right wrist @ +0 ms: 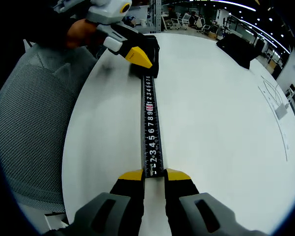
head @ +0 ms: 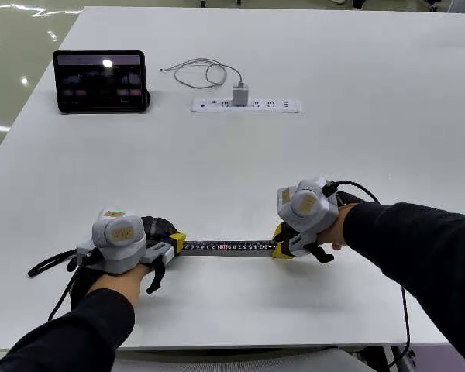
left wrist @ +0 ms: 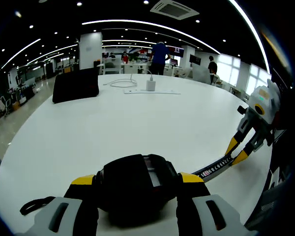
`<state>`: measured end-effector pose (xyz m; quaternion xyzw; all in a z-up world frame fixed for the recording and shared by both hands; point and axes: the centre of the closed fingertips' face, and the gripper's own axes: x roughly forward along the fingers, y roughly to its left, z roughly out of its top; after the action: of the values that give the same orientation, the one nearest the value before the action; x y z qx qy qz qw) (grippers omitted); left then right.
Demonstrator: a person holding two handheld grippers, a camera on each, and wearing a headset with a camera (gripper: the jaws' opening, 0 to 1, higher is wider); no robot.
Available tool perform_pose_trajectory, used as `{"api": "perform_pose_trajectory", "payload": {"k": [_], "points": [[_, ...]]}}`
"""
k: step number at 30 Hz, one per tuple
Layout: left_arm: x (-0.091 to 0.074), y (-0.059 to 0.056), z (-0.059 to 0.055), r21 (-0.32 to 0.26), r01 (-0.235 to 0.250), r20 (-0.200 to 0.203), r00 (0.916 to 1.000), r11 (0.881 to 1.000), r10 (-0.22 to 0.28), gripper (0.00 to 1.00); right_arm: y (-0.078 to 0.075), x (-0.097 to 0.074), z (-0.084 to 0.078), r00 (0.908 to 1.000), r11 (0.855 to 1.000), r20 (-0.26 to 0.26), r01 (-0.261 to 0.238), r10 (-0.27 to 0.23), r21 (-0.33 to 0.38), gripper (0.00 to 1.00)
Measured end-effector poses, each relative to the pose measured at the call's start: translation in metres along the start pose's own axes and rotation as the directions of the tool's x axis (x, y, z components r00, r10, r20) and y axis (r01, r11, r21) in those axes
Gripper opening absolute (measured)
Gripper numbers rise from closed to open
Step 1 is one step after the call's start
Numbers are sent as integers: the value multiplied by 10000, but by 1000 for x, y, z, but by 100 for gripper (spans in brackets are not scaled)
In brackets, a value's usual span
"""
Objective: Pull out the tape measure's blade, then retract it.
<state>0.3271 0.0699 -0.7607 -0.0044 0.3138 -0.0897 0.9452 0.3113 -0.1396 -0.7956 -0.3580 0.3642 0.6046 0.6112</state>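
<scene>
Now left gripper [left wrist: 137, 179] fingers clamp tape measure [head: 160, 230], right gripper [right wrist: 154, 175] fingers pinch blade [right wrist: 151, 123] tip; tablet [head: 101, 80], power strip [head: 246, 105] well behind.

Matt black blade [right wrist: 151, 123], smooth white table [head: 310, 178]

The compact black plastic tape measure case [left wrist: 135, 189] was plain and unpatterned. Its dark steel blade [right wrist: 151, 123] bore white numerals and tick marks, with one red figure. The pale grey left gripper [left wrist: 137, 179] and pale grey right gripper [right wrist: 148, 174] had black jaws tipped yellow. The flat table [head: 294, 170] was white, the rectangular tablet [head: 101, 80] black, and the slim power strip [head: 246, 105] white.
</scene>
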Motion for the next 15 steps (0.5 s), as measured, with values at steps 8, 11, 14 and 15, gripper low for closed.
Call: {"api": "perform_pose_trajectory", "payload": {"k": [8,11,14,15], "points": [[0,0,0,-1,-28,28,10000,10000,28,60,-2,3,6,10000,10000,58,8,-8,21,11],[0,0,0,-15,-37,0,10000,10000,37,60,-2,4,7,10000,10000,58,55,-55,81,11],[-1,0,0,-8,-38,-2,10000,10000,38,60,-2,4,9,9999,9999,83,86,-87,87,11],[-1,0,0,-14,-43,-16,10000,10000,43,60,-3,5,10,9999,9999,117,96,-97,105,11]]}}
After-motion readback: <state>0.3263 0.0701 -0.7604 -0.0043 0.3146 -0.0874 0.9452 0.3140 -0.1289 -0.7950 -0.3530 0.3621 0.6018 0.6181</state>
